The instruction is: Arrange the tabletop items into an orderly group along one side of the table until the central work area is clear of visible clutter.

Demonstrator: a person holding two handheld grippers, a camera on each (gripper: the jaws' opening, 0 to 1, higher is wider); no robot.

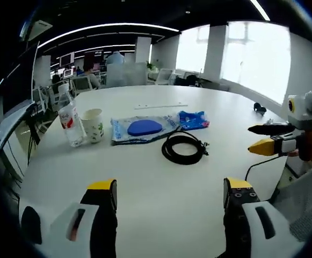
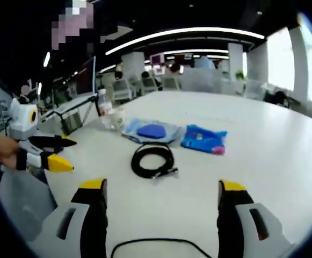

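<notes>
Both claws, left [image 1: 169, 201] and right [image 2: 161, 207], hang released above the surface [image 1: 145, 215]. The cable [image 1: 183, 148] looks light and floppy; pinch it across the coil's bundled strands.

A row of big bright windows [image 1: 241, 54] runs along the far wall. Thick white square pillars [image 1: 216, 49] stand between those windows. Long white ceiling lights [image 1: 107, 27] curve away from the windows. Grey office chairs [image 1: 166, 75] sit just below the windows.
</notes>
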